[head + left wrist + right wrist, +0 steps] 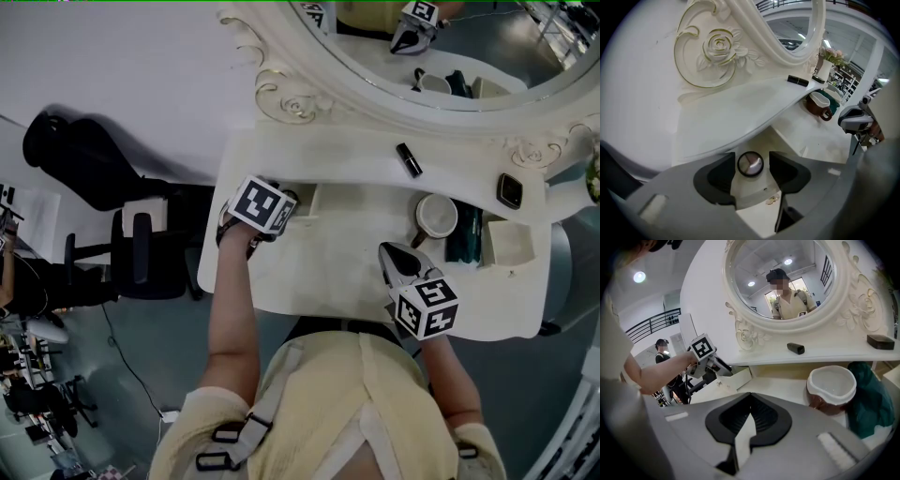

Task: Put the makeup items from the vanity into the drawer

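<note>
At the left end of the vanity (309, 277), head view: the left gripper (287, 204) is held against the front of the small drawer (309, 200) beneath the raised shelf, while the right gripper (387, 251) is held over the open worktop near its front edge. A black lipstick tube (409, 159) lies on the shelf below the mirror, and a dark compact (509, 190) lies near the shelf's right end; neither has been put in the drawer. A brown mug (436, 217) and a teal cloth (464, 236) are seen on the worktop under the shelf, towards the right edge.

Left gripper view: the jaws are seen standing apart, with the drawer's round knob (750, 164) between them and a gap left on either side (no grip is made on it). The lipstick tube (797, 80) is visible farther along the shelf.

Right gripper view: the jaws are pressed together with nothing between them. The drawer (736, 379) appears to be drawn partly out from under the shelf, though its inside is not shown. The lipstick tube (796, 348) and the compact (880, 341) are shown lying on the shelf.

The task is judged to be at its opening stage. Only the drawer is being attended to, no item is seen stowed, and every makeup item is left to be carried over.
</note>
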Action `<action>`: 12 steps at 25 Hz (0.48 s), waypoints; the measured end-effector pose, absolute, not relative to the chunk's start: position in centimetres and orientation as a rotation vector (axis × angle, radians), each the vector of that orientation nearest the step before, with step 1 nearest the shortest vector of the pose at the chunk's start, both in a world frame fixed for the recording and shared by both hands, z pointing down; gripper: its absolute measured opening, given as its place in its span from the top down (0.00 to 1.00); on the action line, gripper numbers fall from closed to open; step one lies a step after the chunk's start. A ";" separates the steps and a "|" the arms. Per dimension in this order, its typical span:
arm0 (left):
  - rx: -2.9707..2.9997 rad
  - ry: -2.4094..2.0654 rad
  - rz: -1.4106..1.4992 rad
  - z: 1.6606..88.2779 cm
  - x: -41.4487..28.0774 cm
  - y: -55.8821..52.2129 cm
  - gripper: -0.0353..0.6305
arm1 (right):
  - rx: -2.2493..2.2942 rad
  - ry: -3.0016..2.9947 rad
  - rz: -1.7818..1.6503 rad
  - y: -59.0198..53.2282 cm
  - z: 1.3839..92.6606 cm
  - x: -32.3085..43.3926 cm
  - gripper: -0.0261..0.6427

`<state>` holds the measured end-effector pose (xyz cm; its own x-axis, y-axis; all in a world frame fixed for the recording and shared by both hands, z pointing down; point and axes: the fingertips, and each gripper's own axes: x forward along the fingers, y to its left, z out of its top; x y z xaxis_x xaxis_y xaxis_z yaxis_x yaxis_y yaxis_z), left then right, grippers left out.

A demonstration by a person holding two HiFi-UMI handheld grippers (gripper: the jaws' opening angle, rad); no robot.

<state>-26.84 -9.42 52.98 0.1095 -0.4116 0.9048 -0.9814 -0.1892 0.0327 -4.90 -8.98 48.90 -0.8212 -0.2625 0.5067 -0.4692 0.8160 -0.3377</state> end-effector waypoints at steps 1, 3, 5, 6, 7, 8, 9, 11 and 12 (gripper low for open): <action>1.700 -1.376 1.044 52.9 -26.9 -9.4 0.59 | 0.545 -2.556 0.636 -8.9 48.9 -4.9 0.95; 1.713 -1.385 1.021 52.5 -26.7 -9.3 0.59 | 0.546 -2.558 0.635 -8.9 48.8 -4.8 0.95; 1.751 -1.395 0.963 51.5 -26.1 -9.4 0.62 | 0.548 -2.558 0.634 -8.8 48.8 -4.8 0.95; 1.777 -1.399 0.929 50.9 -25.6 -9.4 0.65 | 0.550 -2.558 0.634 -8.7 48.8 -4.7 0.95; 1.804 -1.403 0.899 50.3 -25.1 -9.4 0.65 | 0.552 -2.558 0.634 -8.7 48.8 -4.7 0.95; 1.832 -1.406 0.876 49.6 -24.5 -9.5 0.65 | 0.553 -2.558 0.635 -8.6 48.7 -4.7 0.95; 1.860 -1.413 0.864 48.9 -23.9 -9.6 0.65 | 0.555 -2.558 0.634 -8.6 48.7 -4.6 0.95; 1.919 -1.434 0.855 47.7 -22.9 -9.8 0.65 | 0.559 -2.559 0.629 -8.5 48.6 -4.6 0.95; 1.951 -1.449 0.848 47.1 -22.4 -10.0 0.65 | 0.563 -2.559 0.627 -8.4 48.6 -4.5 0.95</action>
